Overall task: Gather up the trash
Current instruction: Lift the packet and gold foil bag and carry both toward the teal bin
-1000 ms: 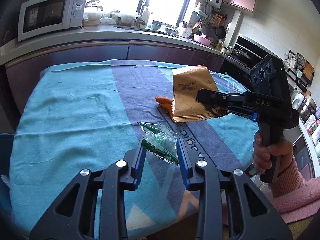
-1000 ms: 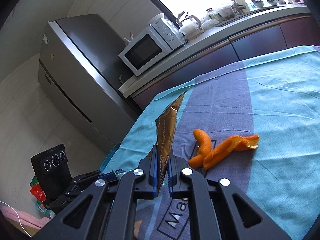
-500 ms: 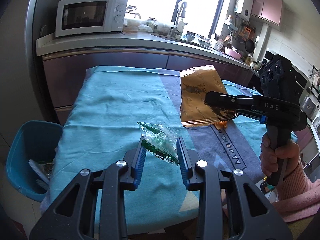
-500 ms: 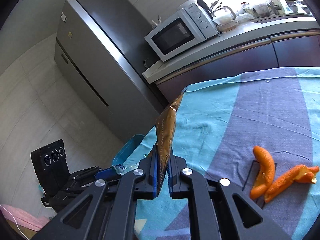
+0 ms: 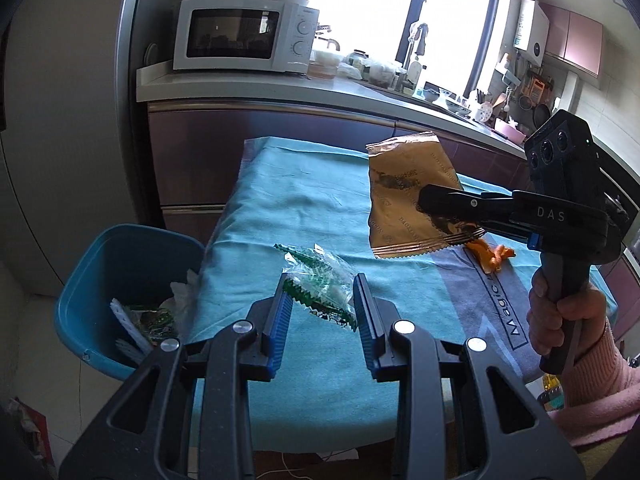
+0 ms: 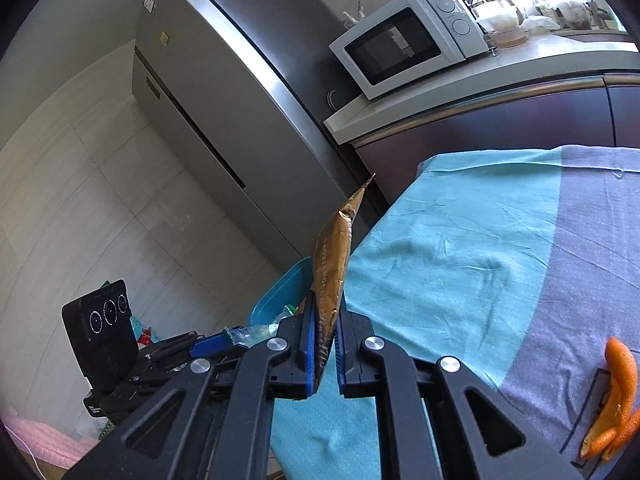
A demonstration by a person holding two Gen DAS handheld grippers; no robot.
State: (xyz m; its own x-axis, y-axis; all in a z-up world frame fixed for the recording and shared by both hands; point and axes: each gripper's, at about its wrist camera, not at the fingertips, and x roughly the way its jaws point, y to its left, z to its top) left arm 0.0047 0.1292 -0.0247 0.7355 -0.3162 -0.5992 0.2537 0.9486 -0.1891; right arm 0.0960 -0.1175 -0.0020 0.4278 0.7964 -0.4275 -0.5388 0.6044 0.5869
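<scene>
My left gripper (image 5: 320, 300) is shut on a crumpled clear-and-green plastic wrapper (image 5: 318, 286) and holds it above the table's left part. My right gripper (image 6: 323, 340) is shut on a flat golden-brown snack bag (image 6: 334, 256) that stands on edge between the pads; in the left wrist view the bag (image 5: 404, 196) hangs above the cloth. A blue trash bin (image 5: 120, 280) with some litter inside stands on the floor left of the table; its rim (image 6: 280, 288) shows behind the bag. Orange peel (image 6: 616, 400) lies on the cloth; it also shows in the left wrist view (image 5: 490, 256).
The table is covered by a teal and grey-purple cloth (image 5: 300, 208). A counter with a white microwave (image 5: 240, 36) runs behind it. A steel fridge (image 6: 224, 92) stands beyond the bin. A person's hand in a pink sleeve (image 5: 568, 320) holds the right gripper.
Both grippers have swung left across the table with their loads held. The blue bin has come fully into view at the left. The orange peel now lies far right.
</scene>
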